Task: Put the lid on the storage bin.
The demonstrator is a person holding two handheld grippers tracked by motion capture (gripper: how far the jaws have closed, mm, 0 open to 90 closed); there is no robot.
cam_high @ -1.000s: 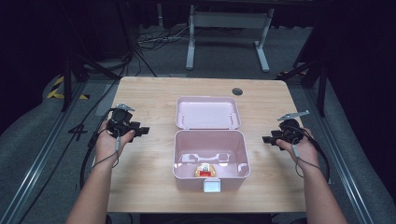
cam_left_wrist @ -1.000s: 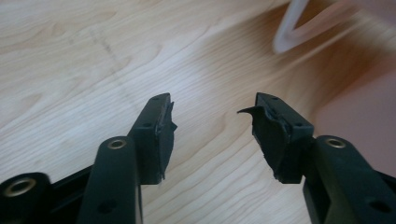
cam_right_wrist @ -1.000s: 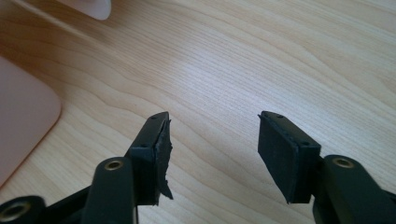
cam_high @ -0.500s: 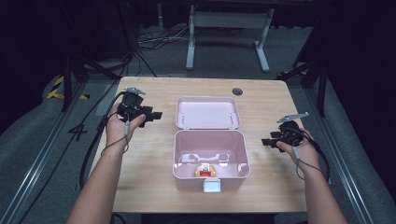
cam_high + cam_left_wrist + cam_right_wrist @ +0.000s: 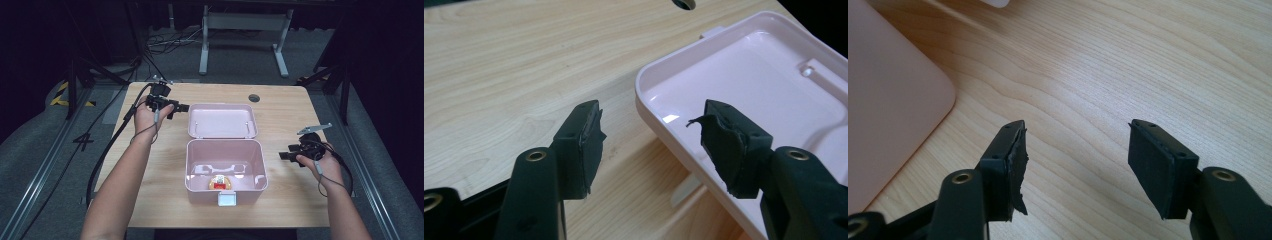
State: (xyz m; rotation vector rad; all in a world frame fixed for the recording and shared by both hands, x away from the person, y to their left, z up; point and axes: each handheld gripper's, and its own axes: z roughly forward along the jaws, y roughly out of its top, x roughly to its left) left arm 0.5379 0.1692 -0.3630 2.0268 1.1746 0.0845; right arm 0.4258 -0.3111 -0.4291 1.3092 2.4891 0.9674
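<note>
Lid lies open behind box, beside left hand-held gripper.

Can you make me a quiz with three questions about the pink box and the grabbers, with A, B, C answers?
1. Where is the left gripper?
A. by the corner of the open lid
B. inside the pink box
C. off the wooden table

2. How many small red and yellow things lie in the box?
A. none
B. one
C. four

3. How does the right gripper stand?
A. shut on the box
B. shut on the lid
C. open, holding nothing

Answers: 1 A, its jaws sit at the lid's left corner. 2 B, one small thing lies near the front wall. 3 C, bare wood shows between its jaws.
</note>
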